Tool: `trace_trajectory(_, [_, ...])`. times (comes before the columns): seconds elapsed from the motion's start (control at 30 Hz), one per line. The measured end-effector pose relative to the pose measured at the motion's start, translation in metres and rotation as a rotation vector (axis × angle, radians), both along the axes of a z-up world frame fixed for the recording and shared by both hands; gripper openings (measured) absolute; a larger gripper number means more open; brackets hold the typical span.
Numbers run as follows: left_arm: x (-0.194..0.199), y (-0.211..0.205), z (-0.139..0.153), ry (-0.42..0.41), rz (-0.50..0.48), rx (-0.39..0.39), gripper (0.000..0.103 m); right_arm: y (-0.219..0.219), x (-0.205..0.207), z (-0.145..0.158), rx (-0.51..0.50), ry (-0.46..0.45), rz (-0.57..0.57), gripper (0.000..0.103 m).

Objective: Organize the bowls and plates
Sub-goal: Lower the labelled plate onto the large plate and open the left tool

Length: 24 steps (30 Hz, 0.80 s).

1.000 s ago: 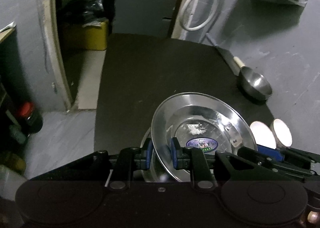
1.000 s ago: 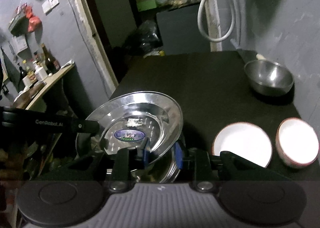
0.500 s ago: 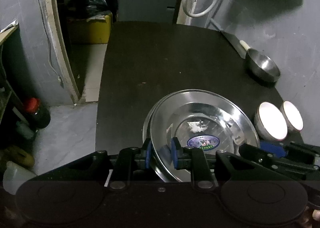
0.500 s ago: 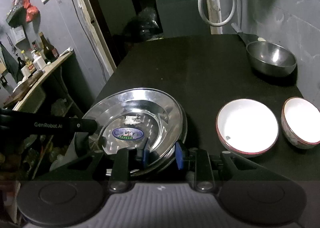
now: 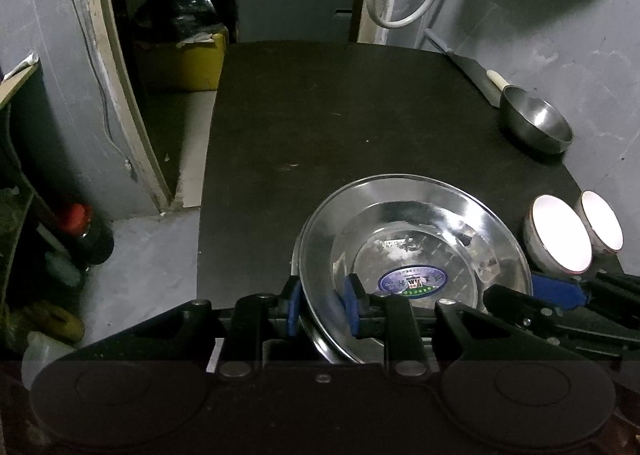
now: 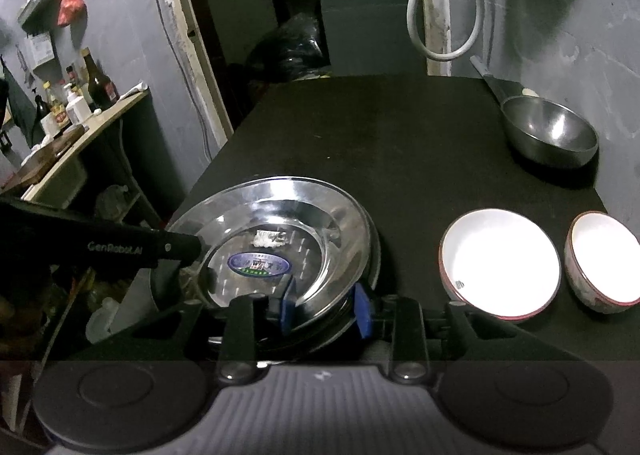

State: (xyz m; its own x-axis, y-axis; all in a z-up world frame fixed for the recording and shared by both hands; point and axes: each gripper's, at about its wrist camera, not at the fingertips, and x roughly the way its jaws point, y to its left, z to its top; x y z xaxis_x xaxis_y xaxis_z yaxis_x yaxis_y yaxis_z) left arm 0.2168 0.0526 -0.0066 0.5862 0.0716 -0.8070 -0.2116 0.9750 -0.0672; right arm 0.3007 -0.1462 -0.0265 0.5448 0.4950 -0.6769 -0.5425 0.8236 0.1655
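Steel plate (image 6: 276, 251) between just-opening jaws, beside two white bowls (image 6: 500, 263).

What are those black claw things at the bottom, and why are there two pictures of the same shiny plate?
A person holds two grabbing tools, each with a camera looking along its fingers: one picture per hand. The left gripper and right gripper both have the rim of the steel plate between their blue pads. Their jaws have just been opening, leaving it on another plate underneath. The black table also holds a wide white bowl, a smaller white bowl and a steel bowl.
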Motion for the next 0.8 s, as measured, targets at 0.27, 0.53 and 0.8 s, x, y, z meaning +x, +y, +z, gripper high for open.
trace_trajectory(0.27, [0.002, -0.001, 0.001, 0.014, -0.017, 0.017, 0.025, 0.003, -0.001, 0.001, -0.002, 0.006, -0.004, 0.041])
trace_trajectory(0.53, [0.002, -0.003, 0.001, 0.013, -0.017, 0.015, 0.026, 0.000, 0.002, -0.006, -0.011, 0.030, -0.025, 0.046])
trace_trajectory(0.8, [-0.003, 0.000, 0.011, -0.057, 0.008, -0.006, 0.076, -0.004, -0.006, -0.010, -0.003, 0.032, -0.028, 0.070])
